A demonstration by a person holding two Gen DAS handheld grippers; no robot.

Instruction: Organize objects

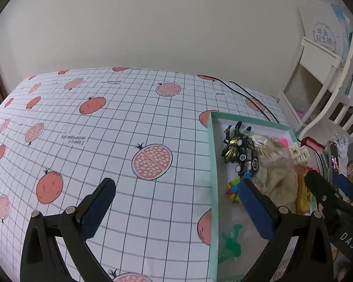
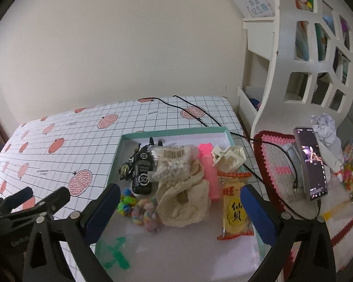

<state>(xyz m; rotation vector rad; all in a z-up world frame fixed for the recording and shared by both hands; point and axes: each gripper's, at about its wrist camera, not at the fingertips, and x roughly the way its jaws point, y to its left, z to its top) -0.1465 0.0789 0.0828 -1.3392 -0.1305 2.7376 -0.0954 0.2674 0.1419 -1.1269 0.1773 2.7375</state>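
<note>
**Both grippers spread wide over the green-rimmed tray**

Left gripper (image 1: 176, 202) spread wide, nothing between its blue pads (image 1: 98, 206); one pad over the pomegranate-print tablecloth (image 1: 106, 129) left of the tray (image 1: 214, 164), the other inside the tray's left rim; right gripper (image 2: 180, 211) likewise agape and empty, hanging over the tray's near half.

Inside the tray, left to right: black toy car (image 2: 142, 174) with a gold-and-black figure (image 2: 126, 170) against its left side, near the far-left corner; small bright-coloured toys (image 2: 126, 203) just in front of the car; pastel fluffy scrunchie (image 2: 147, 213) beside those; green toy (image 2: 114, 251) near the front-left corner; cream scrunchie (image 2: 183, 199) at the centre, bag of cotton swabs (image 2: 174, 162) lying on its far edge; pink highlighter (image 2: 209, 171) right of the cream scrunchie; cream hair claw (image 2: 229, 157) at the far-right rim; yellow snack packet (image 2: 235, 206) along the right rim.

Right of the tray: black cable (image 2: 258, 141) running to a phone (image 2: 311, 162) propped upright with its screen lit, on a crocheted mat (image 2: 270, 164); white shelf unit (image 2: 294, 70) behind the mat.
</note>
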